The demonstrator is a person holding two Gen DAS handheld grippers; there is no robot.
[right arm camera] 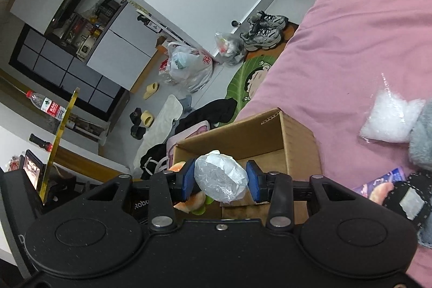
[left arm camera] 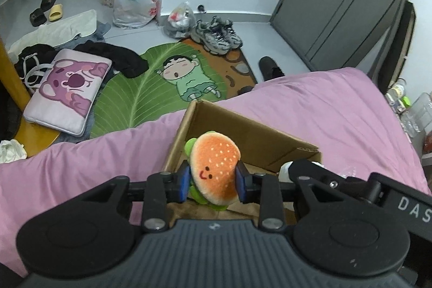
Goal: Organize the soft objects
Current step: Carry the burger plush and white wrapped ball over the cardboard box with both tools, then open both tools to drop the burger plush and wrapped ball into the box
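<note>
Collision risk over cardboard box (left arm camera: 243,136): left gripper (left arm camera: 213,181) clamps burger plush (left arm camera: 216,166), right gripper (right arm camera: 222,181) brackets white wrapped bundle (right arm camera: 220,178), contact unclear, may drop outside.

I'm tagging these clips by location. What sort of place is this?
Most likely a lived-in bedroom: a bed with a pink sheet, sneakers on the floor by a grey door, and a cartoon rug.

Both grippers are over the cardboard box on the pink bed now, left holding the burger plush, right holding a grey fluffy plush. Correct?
One thing is wrong: the right gripper holds a plastic-wrapped white bundle, not a grey plush; the right wrist view shows it. The grey fluffy item lies on the bed. The left gripper does hold the burger plush over the cardboard box.
</note>
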